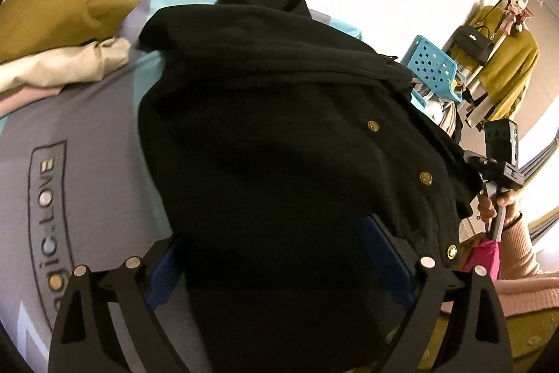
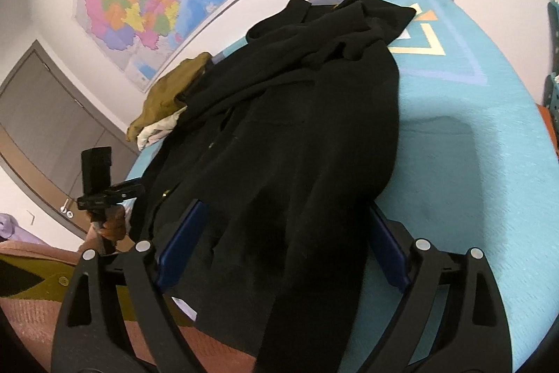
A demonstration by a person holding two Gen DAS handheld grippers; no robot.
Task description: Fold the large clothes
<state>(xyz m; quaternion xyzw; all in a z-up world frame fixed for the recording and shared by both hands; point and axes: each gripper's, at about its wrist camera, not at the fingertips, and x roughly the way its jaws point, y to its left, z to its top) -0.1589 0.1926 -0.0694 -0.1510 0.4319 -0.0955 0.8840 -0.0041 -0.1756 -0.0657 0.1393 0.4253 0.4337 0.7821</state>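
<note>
Left wrist view: the black coat (image 1: 279, 114) lies spread on the bed (image 1: 70, 135), its hem draped between the left gripper (image 1: 276, 254) — jaws wide apart. The right gripper (image 2: 283, 233) is likewise spread — coat (image 2: 297, 128) fabric between its blue pads (image 2: 181, 243).

At the bottom of the left wrist view, the left gripper (image 1: 276, 254) shows two matte black forked finger arms with triangular cut-outs, each capped by round silver screws, and dark blue pads on the inner faces. The right gripper (image 2: 283, 233), low in its own view, is built the same: black arms, silver screw heads, blue pads. At the right edge of the left view, the person's right hand (image 1: 489, 205) has bare brownish skin, a dark band at the wrist and a ribbed pale pink knit sleeve (image 1: 517, 250).
</note>
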